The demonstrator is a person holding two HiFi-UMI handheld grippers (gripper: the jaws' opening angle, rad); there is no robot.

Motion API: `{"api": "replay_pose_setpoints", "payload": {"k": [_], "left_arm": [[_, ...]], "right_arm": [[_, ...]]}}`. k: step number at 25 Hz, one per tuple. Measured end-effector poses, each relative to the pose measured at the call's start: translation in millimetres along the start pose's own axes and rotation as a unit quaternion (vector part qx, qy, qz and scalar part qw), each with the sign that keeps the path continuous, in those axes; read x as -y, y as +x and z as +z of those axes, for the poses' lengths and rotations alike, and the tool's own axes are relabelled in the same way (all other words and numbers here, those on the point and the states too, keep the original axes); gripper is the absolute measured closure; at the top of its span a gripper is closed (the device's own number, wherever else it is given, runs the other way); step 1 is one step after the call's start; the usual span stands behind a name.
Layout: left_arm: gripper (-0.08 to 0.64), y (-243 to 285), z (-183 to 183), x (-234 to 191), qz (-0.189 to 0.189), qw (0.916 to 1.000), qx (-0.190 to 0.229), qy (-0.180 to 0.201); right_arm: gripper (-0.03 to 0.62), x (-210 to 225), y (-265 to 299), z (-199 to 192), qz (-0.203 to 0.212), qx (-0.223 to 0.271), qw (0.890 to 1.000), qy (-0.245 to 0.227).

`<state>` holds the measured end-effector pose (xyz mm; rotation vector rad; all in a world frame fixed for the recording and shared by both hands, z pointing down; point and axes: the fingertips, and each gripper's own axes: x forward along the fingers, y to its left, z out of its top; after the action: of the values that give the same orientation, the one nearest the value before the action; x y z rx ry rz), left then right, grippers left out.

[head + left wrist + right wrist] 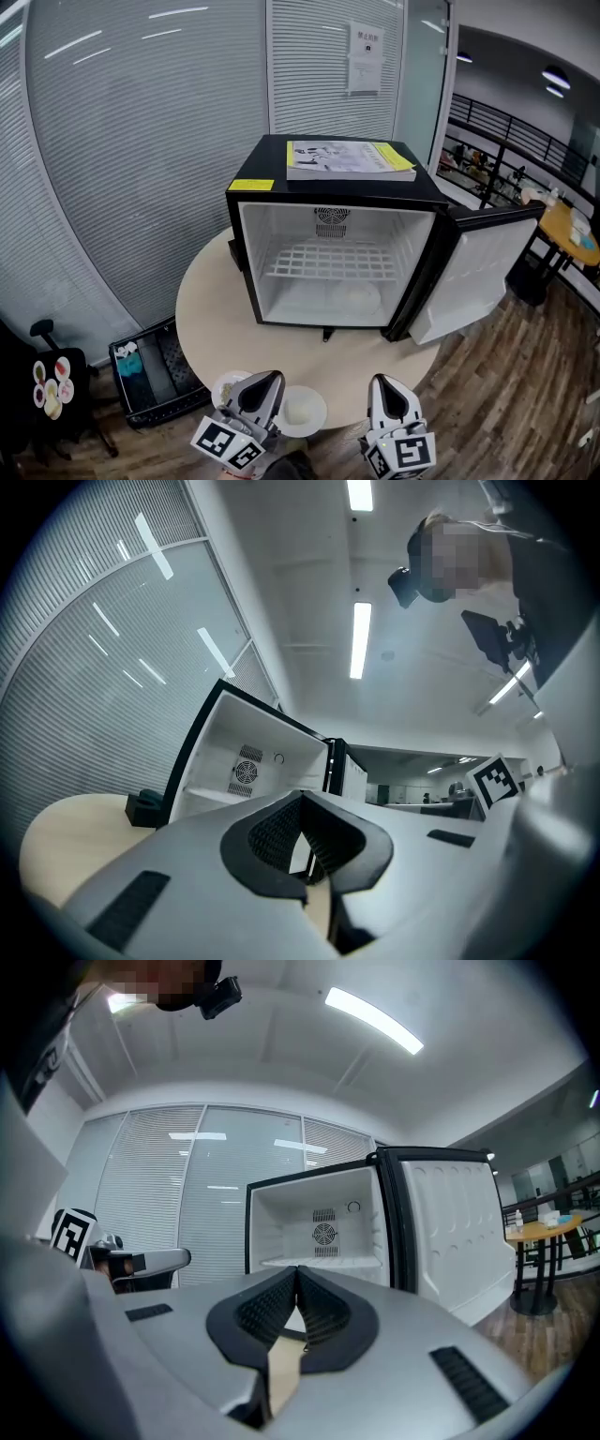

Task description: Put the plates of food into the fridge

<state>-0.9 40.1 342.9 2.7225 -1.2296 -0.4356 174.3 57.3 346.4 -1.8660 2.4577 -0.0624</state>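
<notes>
A black mini fridge point(333, 202) stands on a round beige table point(211, 300), its door point(473, 277) swung open to the right. The inside is white, with a wire shelf point(330, 262). Two white plates of food sit at the table's near edge: one point(302, 411) between my grippers, the other point(228, 386) partly hidden behind my left gripper point(267, 377). The left gripper hovers over the near edge with its jaws together and nothing in them. My right gripper point(382, 380) is beside it, also shut and empty. Both gripper views look up at the open fridge point(248, 761) point(323, 1222).
A book point(347, 159) lies on top of the fridge. A black crate point(150, 370) sits on the wood floor at the left. A round wooden table point(572, 230) and a railing stand at the far right. A glass wall with blinds runs behind.
</notes>
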Motion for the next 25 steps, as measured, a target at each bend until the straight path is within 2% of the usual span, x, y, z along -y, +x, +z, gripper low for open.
{"api": "replay_pose_setpoints", "payload": {"k": [8,25], "left_arm": [[0.554,-8.3,5.4,5.5,0.011,0.9999,0.005,0.012],[0.554,-22.8,4.1,7.0,0.022,0.9996,0.002,0.018]], "right_arm": [[0.584,-8.2,-10.0,4.1,0.008,0.013,1.000,0.005],[0.584,-19.7,-11.6,-4.0,0.029,0.002,0.999,0.012]]}}
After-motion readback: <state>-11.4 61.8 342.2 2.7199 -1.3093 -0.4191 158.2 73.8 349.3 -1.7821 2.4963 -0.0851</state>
